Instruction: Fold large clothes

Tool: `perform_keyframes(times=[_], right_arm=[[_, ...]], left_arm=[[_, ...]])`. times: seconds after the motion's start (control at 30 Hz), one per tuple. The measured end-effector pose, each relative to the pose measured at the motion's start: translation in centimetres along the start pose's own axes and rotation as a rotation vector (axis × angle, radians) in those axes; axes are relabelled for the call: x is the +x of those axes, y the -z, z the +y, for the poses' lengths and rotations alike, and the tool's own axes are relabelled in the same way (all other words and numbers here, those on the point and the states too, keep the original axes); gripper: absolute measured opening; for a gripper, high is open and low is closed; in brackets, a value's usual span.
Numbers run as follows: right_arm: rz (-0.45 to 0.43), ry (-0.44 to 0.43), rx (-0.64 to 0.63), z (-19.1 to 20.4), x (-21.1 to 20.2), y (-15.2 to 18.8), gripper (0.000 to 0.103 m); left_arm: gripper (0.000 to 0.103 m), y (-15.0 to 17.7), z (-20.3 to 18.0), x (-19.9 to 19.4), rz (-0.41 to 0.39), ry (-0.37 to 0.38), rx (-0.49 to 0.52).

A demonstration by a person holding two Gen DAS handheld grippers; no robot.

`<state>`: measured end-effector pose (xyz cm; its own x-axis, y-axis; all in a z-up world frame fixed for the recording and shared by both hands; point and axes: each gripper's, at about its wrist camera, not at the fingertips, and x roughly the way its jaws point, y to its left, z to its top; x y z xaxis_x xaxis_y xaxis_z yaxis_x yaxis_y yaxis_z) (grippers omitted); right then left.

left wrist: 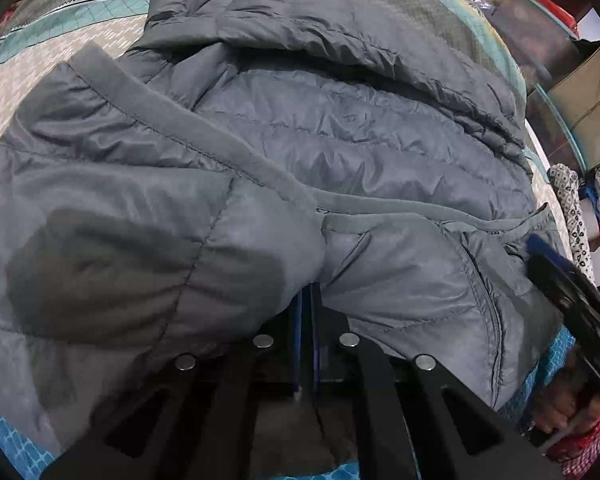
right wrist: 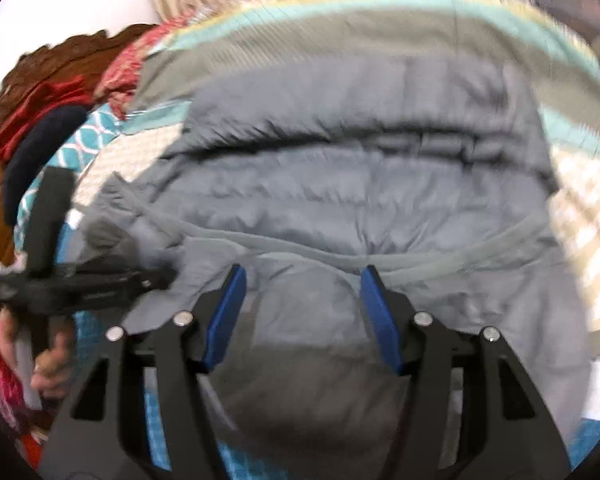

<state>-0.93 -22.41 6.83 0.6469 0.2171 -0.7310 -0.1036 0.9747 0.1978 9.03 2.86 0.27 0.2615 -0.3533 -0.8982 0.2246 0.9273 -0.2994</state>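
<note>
Two views. Left wrist: grey puffer jacket [left wrist: 300, 152] lies spread over the patterned bedspread [left wrist: 60, 64], filling most of the view. Left gripper [left wrist: 308, 304] is clenched on a fold of the jacket's near edge, fabric bunched over its blue pads. Right gripper [left wrist: 548, 256] hangs at the jacket's right side. Right wrist, blurred: the right gripper's blue fingers [right wrist: 224, 312] stand apart above the jacket, released, nothing pinched. A hand [right wrist: 52, 364] at left holds the left gripper.
</note>
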Motion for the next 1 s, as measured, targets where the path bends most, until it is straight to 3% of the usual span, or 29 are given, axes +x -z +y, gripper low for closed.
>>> perform_keyframes(times=[0.07, 0.17, 0.2, 0.23, 0.3, 0.37, 0.5, 0.6, 0.7, 0.87, 1.0], right_arm=[[-0.016, 0.017, -0.009, -0.5, -1.2, 0.7, 0.057], [0.022, 0.137, 0.071, -5.0, -1.6, 2.7, 0.057], [0.046, 0.175, 0.144, -7.9, -1.3, 3.8, 0.043], [0.054, 0.154, 0.197, -9.9, -1.2, 4.7, 0.024], [0.043, 0.077, 0.295, -12.2, -1.3, 5.5, 0.018], [0.042, 0.061, 0.338, -12.7, -1.1, 5.5, 0.017], [0.041, 0.108, 0.294, -11.1, -2.0, 4.5, 0.023], [-0.033, 0.079, 0.309, -10.8, -4.8, 4.1, 0.032], [-0.062, 0.092, 0.274, -10.5, -6.5, 3.3, 0.032], [-0.015, 0.124, 0.256, -11.0, -4.4, 2.8, 0.032], [0.033, 0.154, 0.31, -13.1, -2.0, 3.5, 0.032]], left_arm=[[0.0, 0.0, 0.3, 0.0, 0.001, 0.011, -0.004], [0.0, 0.1, 1.0, 0.3, 0.005, 0.027, -0.008], [0.0, 0.1, 1.2, 0.3, 0.006, 0.035, -0.013], [0.0, 0.1, 1.3, 0.2, 0.006, 0.039, -0.018], [0.0, -0.1, 1.6, 0.5, 0.008, 0.038, -0.023], [0.0, -0.1, 1.5, 0.7, 0.011, 0.028, -0.018], [0.0, -0.7, 0.1, -0.9, 0.02, -0.011, -0.004], [0.0, -1.0, 0.3, -5.7, -0.11, 0.002, 0.03], [0.0, -1.9, 1.9, -8.3, -0.192, -0.06, 0.021], [0.0, -2.5, 6.2, -5.8, -0.122, -0.153, -0.08], [0.0, -1.2, 6.9, -3.4, -0.096, -0.244, -0.059]])
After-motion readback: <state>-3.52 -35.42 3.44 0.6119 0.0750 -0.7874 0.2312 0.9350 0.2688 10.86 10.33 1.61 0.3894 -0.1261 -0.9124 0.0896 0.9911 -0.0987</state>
